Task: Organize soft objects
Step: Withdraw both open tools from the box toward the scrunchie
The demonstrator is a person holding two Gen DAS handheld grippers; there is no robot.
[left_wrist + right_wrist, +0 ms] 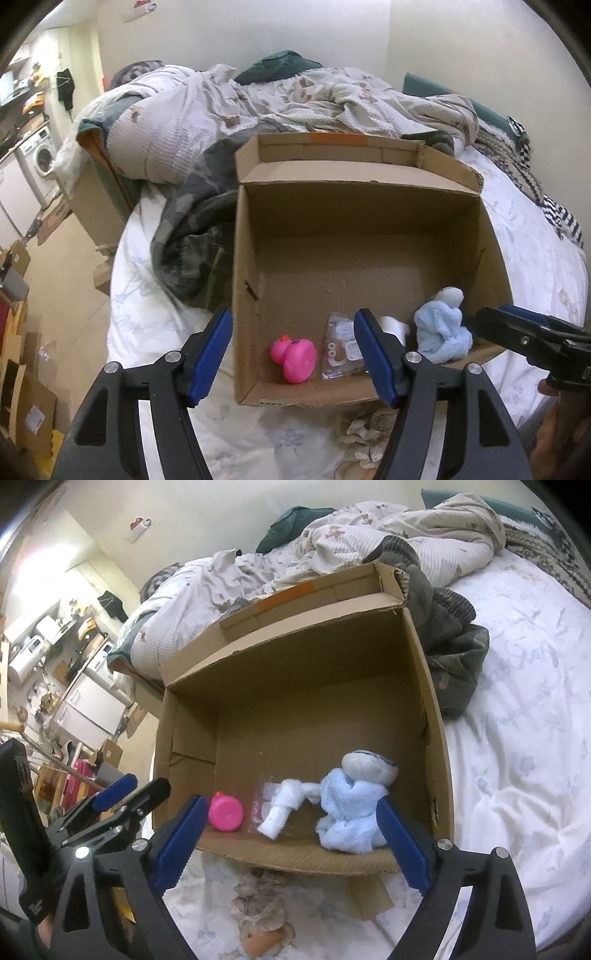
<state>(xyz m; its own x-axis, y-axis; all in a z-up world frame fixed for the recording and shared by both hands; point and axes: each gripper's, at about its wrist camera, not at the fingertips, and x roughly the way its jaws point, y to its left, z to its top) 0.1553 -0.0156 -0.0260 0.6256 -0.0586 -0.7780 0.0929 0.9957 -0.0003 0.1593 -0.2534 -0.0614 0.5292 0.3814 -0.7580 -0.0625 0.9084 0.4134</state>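
Left gripper (pixel 293 354) was seen at the bottom centre of its view with jaws apart and nothing between the pads; released. Right gripper (pixel 290 840) was likewise found spread wide at the bottom of its view, empty.

Beyond the jaws, one cardboard box (pixel 436 760) was noted on the bed (pixel 517 738). Along its near wall were counted:
- one pink duck (pixel 294 356), lower left
- one clear packet (pixel 341 345), beside it
- one white roll (pixel 282 806), centre
- one blue plush toy (pixel 351 812), lower right

One doll (pixel 264 930) was observed outside the box, on the sheet at the bottom edge.

Risk, as judged: the near wall could be caught by a spread jaw on withdrawal and the box dragged. The doll could be overlooked, being nearly hidden below the jaws.
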